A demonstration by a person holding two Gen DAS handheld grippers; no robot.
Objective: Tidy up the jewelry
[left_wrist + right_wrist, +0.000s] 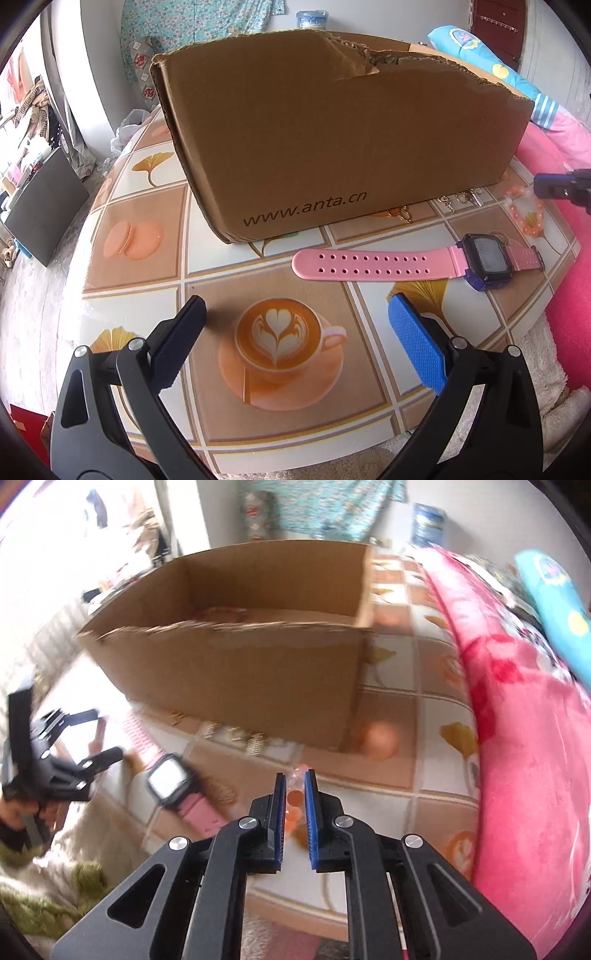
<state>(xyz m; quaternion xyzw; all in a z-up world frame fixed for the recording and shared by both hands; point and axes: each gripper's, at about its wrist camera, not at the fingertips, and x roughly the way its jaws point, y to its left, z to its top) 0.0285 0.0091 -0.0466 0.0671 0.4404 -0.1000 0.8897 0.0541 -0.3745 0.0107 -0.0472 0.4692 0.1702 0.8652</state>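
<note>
The left gripper [295,314] hung over the patterned table [136,177] with its fingers spread wide, nothing between them. At about 12 o'clock from it stood the cardboard box [332,140], open at the top and torn along its near edge. At about 2 o'clock lay the pink watch [424,260], flat on the table, its strap stretched toward the left. A few gold chains [461,199] lay against the foot of the box. Further right, at 3 o'clock, the orange bead bracelet [528,218] was partly on the table — the right gripper [294,775] had its fingers drawn close on it, pinching the beads [294,797]. The right wrist view was blurred. A pink blanket [524,738] lay at the table's right edge.
</note>
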